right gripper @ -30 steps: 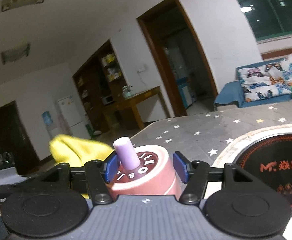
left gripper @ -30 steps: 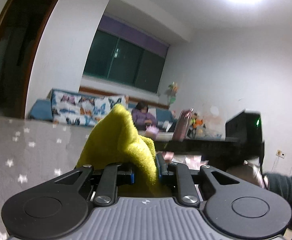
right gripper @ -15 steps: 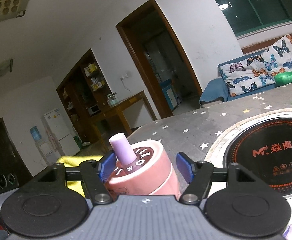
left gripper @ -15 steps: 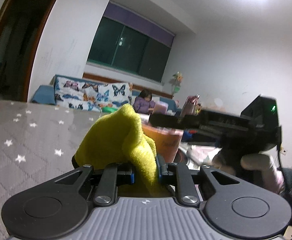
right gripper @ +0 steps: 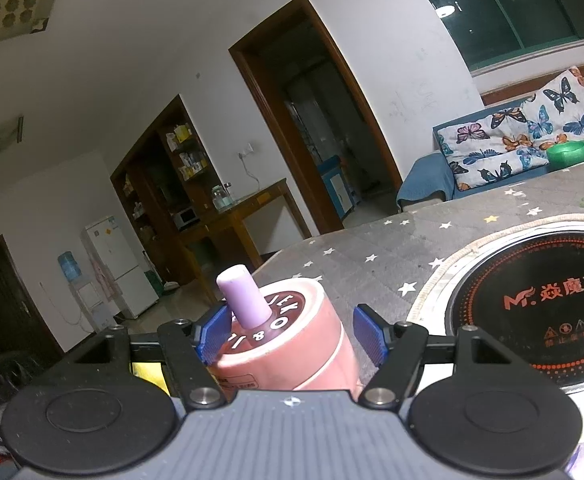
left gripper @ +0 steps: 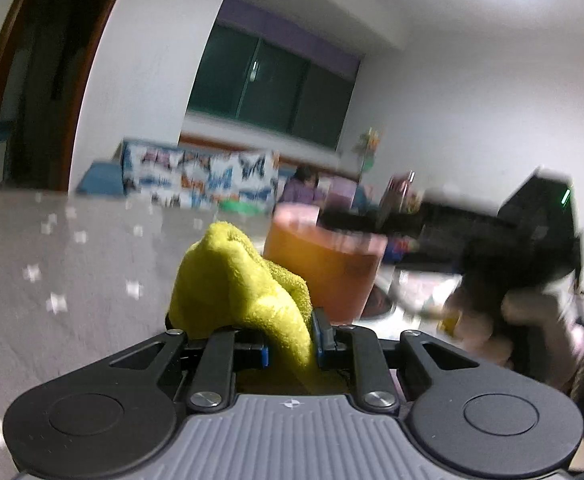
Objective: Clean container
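Grey star-print table cover [right gripper: 372, 256]; round induction hob [right gripper: 540, 300] set into it; butterfly cushions [right gripper: 512, 136] on blue sofa [right gripper: 420, 180]; green bowl [right gripper: 568, 152]; fridge [right gripper: 119, 264], water dispenser [right gripper: 71, 276]

Right gripper [right gripper: 289, 340] holds pink container [right gripper: 292, 344] with lilac knob [right gripper: 243, 296] above star-patterned table [right gripper: 372, 252], near induction hob [right gripper: 548, 304].

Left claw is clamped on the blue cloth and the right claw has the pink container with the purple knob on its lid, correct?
Not quite. In the left wrist view the cloth clamped in the left claw is yellow, not blue. The rest holds: the right wrist view shows the right claw around the pink container, with the purple knob on its lid.
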Demonstrator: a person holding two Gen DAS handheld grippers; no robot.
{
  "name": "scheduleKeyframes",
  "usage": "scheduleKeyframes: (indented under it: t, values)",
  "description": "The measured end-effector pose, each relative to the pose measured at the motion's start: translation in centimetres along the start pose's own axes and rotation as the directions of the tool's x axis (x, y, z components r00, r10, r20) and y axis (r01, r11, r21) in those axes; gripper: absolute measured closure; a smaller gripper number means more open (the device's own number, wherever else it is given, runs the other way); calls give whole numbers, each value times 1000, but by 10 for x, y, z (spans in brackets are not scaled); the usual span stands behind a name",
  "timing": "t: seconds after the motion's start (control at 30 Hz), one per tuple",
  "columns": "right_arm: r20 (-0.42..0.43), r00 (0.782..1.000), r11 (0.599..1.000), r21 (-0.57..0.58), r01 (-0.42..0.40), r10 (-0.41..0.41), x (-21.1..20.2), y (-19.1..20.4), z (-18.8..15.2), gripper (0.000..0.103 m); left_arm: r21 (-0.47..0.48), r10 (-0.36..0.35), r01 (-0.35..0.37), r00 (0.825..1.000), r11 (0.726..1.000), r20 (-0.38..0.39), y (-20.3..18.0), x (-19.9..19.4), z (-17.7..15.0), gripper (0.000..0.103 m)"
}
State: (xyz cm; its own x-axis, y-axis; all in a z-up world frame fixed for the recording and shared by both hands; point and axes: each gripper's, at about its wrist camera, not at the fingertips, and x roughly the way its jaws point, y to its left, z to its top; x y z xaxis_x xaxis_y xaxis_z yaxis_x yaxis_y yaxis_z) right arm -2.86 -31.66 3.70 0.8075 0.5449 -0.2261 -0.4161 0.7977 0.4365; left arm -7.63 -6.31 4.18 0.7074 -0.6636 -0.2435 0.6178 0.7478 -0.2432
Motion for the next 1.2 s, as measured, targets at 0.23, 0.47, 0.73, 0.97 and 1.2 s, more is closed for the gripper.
scheduleKeyframes:
  t: [0.23,0.47,0.73,0.97,1.2]
  values:
    - [-1,1000,1000,4,-1,1,8,-9,2,34,28,-45,43,994,999,95,-1,-2,27,82]
    - [-2,1000,1000,7,-1,1,15,-19,5,34,-23,-62,65,993,998,101,10,5,15,81]
    - [-2,1000,1000,9,1,-1,8,-9,0,33,-71,-64,73,991,995,117,16,1,6,80]
    - [0,1000,1000,12,5,-5,-17,22,-12,33,-76,-31,34,999,997,37,17,9,-9,81]
    - [3,1000,1000,14,7,-7,-18,23,-12,33,-46,-3,-1,997,999,-76,11,27,-28,80]
